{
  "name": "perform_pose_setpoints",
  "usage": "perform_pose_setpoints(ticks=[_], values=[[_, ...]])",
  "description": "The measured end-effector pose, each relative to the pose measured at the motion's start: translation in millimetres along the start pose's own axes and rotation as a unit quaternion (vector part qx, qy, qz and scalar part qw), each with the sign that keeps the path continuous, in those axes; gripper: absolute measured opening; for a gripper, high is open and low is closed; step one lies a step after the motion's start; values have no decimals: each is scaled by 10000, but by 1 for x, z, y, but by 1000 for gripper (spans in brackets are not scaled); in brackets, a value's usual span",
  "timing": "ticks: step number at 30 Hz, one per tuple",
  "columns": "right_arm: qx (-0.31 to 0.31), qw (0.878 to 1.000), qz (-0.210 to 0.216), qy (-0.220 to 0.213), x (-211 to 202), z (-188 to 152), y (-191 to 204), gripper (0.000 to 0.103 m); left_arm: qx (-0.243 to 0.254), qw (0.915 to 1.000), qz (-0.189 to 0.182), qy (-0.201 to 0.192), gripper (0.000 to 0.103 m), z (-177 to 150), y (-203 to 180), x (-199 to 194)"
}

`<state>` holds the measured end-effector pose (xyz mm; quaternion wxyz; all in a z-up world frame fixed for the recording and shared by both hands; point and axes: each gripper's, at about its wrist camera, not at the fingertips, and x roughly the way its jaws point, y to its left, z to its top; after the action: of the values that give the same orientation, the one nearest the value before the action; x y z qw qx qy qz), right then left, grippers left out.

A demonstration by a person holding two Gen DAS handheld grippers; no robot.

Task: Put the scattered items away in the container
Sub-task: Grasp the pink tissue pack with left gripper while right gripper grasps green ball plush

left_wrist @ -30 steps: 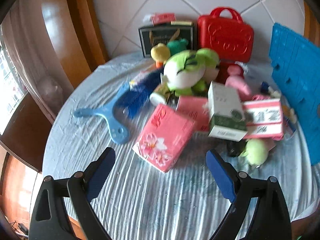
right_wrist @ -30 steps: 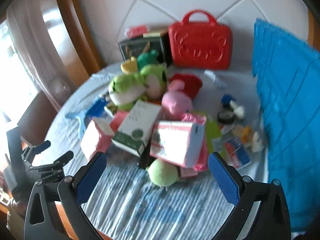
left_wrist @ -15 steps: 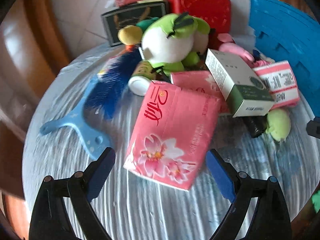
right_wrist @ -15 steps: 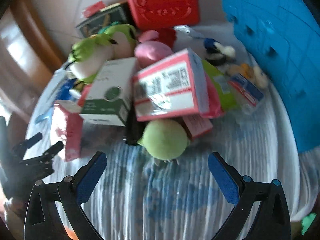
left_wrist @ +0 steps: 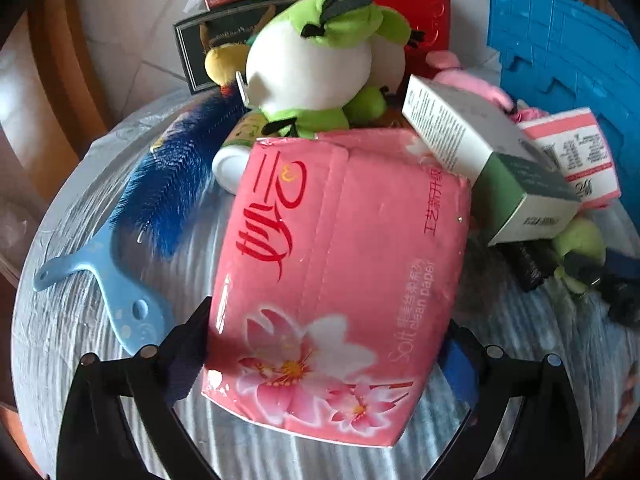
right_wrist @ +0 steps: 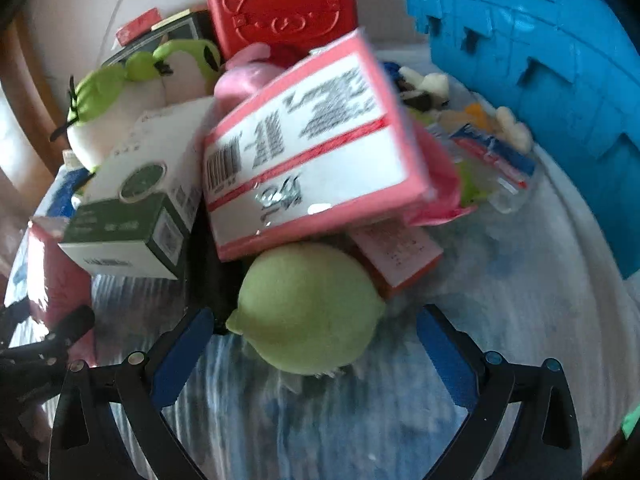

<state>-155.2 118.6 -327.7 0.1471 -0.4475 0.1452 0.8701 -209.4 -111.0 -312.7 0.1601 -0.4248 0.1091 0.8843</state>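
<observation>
While both tools (left_wrist: 324,354) (right_wrist: 314,354) gape, left still widening around the tissue pack (left_wrist: 340,280), the blue crate's (right_wrist: 540,80) inside stays hidden

Our left tool (left_wrist: 326,350) has black skeletal fingers with triangular cut-outs, round silver rivets at the joints and dark blue pads (left_wrist: 460,372). Our right tool (right_wrist: 314,356) is identical: black frame, silver rivets, blue pads (right_wrist: 182,358).

Soft daylight fills both fisheye views, and their edges bow and darken at the corners. The glossy pink plastic tissue pack (left_wrist: 336,280) carries pale glare. The right wrist view is motion-blurred, smearing print on the pink-and-white cardboard box (right_wrist: 316,152).
</observation>
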Motion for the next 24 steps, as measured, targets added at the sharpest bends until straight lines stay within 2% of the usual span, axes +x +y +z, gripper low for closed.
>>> perform_pose_setpoints(ticks=[4,8,11,14,17,18,20,22,23,24], values=[[91,9999,-78,-5,11,-9,-4,103,14,10000,84,-7,99,-3,-4,3],[-27,9995,-194,-253,10,-14,-5,103,-87,9999,66,57,99,-4,0,9],[16,9995,-216,-251,11,-13,-6,103,-313,9992,-37,228,99,-6,4,17],[-277,9989,-380,-72,14,-11,0,103,-518,9980,-76,365,99,-9,8,23],[-127,9998,-116,-32,7,-10,-5,99,-561,9981,-77,222,97,-8,6,13],[16,9997,123,-190,-2,-10,-9,99,-566,9983,-77,134,97,-7,5,8],[113,9981,271,-549,-15,-9,-12,99,-489,9988,-23,-32,97,-4,1,0],[89,9986,286,-439,-9,-5,-12,92,-316,9994,44,-123,93,1,-7,-2],[76,9993,250,-283,-3,-3,-13,70,-245,9995,105,-155,92,3,-12,-2],[93,9995,242,-162,3,-2,-14,66,-214,9995,126,-177,90,4,-15,-3]])
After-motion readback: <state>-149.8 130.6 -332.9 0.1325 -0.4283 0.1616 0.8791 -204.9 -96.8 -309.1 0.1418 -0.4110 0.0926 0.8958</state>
